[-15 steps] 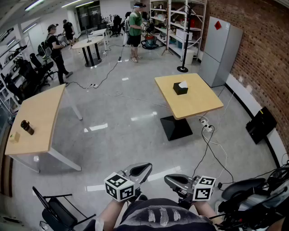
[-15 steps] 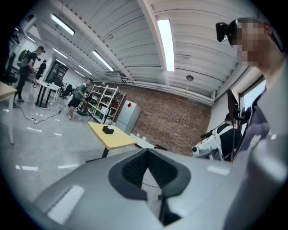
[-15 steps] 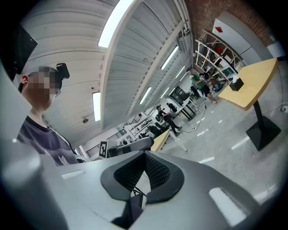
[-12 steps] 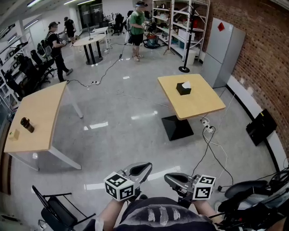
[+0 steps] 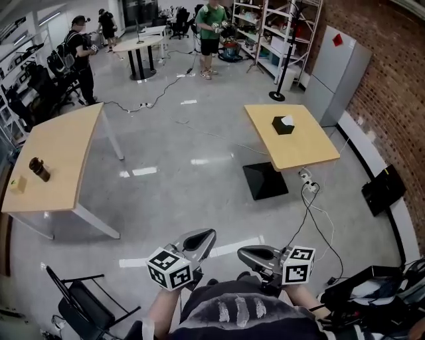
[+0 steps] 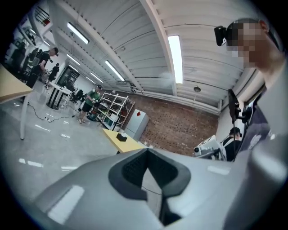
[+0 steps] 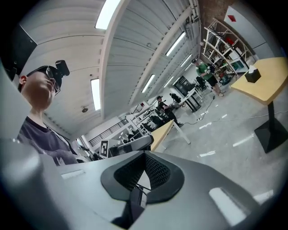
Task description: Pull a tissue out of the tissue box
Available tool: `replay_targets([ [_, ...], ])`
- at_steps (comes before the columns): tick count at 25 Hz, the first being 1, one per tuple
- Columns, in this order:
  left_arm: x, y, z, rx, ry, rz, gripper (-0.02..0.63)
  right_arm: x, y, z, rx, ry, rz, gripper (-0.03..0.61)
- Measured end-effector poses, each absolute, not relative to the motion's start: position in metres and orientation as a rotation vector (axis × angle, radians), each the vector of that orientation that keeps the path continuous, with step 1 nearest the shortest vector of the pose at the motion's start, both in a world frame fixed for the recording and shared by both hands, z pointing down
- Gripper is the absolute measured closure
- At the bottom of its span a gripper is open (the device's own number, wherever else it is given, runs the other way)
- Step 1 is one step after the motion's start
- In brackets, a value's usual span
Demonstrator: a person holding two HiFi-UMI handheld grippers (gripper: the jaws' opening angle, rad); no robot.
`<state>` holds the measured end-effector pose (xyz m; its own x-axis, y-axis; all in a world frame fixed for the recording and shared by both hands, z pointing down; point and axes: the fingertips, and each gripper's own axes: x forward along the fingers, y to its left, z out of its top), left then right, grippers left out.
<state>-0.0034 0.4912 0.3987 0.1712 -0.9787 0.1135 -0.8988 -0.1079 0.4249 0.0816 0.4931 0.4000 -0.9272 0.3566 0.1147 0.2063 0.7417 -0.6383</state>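
Note:
The black tissue box point(image 5: 283, 125), a white tissue sticking out of its top, stands on a square wooden table point(image 5: 302, 149) far ahead on the right. My left gripper point(image 5: 199, 239) and right gripper point(image 5: 247, 253) are held close to my body at the bottom of the head view, both shut and empty, far from the box. The left gripper view shows its jaws point(image 6: 146, 152) closed and the box point(image 6: 120, 136) small in the distance. In the right gripper view the jaws point(image 7: 145, 157) are closed and the box point(image 7: 253, 74) sits at the far right.
A long wooden table point(image 5: 60, 159) with a dark bottle point(image 5: 39, 169) stands at the left. Cables point(image 5: 312, 212) run across the floor by the box table's black base point(image 5: 265, 180). A black chair point(image 5: 86, 305) is at lower left, and people point(image 5: 212, 20) stand at the back.
In the head view the table with the tissue box has shifted right and down a little. Both grippers stay shut near my body.

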Motion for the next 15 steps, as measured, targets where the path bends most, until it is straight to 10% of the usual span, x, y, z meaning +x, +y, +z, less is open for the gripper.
replay_targets([
  [15,-0.043,0.496,0.396,1.979,-1.847,-0.306,0.611,0.036,0.490,0.401,-0.551,-2.654,0.960,0.586],
])
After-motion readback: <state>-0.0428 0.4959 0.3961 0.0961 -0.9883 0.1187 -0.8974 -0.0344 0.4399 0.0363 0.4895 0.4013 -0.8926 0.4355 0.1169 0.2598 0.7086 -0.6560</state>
